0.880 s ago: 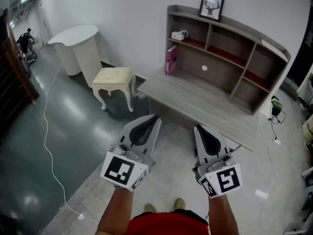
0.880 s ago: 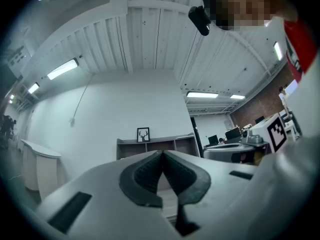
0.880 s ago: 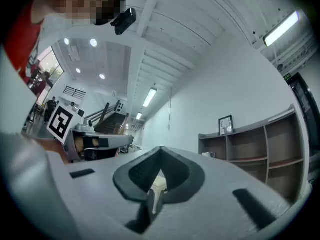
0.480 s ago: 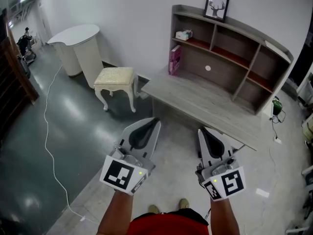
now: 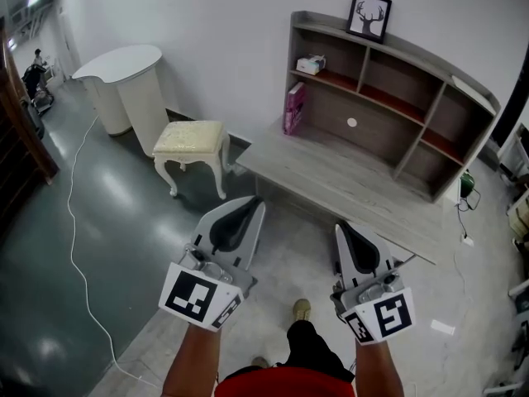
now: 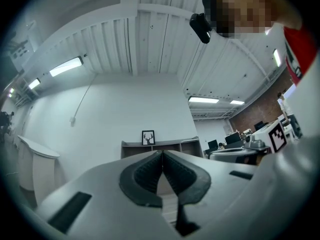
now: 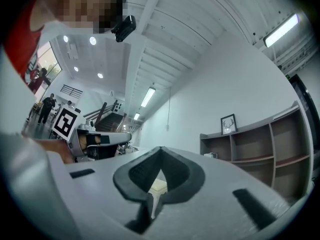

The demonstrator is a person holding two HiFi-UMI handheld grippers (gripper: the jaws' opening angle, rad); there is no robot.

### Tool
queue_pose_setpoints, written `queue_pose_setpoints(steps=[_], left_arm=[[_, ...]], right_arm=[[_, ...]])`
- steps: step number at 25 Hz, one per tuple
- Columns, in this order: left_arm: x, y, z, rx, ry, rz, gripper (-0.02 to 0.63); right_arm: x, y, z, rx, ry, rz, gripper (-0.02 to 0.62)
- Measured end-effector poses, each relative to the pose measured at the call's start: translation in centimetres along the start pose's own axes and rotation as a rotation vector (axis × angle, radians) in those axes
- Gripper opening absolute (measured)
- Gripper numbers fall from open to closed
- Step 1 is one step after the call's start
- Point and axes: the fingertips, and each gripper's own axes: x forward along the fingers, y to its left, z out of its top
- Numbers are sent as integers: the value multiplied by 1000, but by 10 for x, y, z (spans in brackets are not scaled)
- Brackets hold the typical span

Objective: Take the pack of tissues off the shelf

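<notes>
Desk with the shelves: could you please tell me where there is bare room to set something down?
Desktop is bare from the pink box rightward; cubbies right of the tissue pack look empty. Crowded only at left.

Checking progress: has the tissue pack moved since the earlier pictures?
No. The tissue pack still lies in the shelf's top-left compartment, left of its divider.

The desk top (image 5: pixel 355 184) lay open before the shelf (image 5: pixel 376 131). The pack of tissues (image 5: pixel 310 63) sat in its top left cubby, hemmed by side wall and divider, a pink book (image 5: pixel 293 108) below.
</notes>
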Motion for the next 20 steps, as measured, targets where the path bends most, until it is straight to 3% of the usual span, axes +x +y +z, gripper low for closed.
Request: queue_pose_setpoints(steps=[7,20], left_arm=[[74,32,-33,19,14,6,9],[292,100,-90,-3,38,81,9]], right_arm=[[62,-66,-24,0,-55,21,5],[191,-257,-70,26,-72,70,5]])
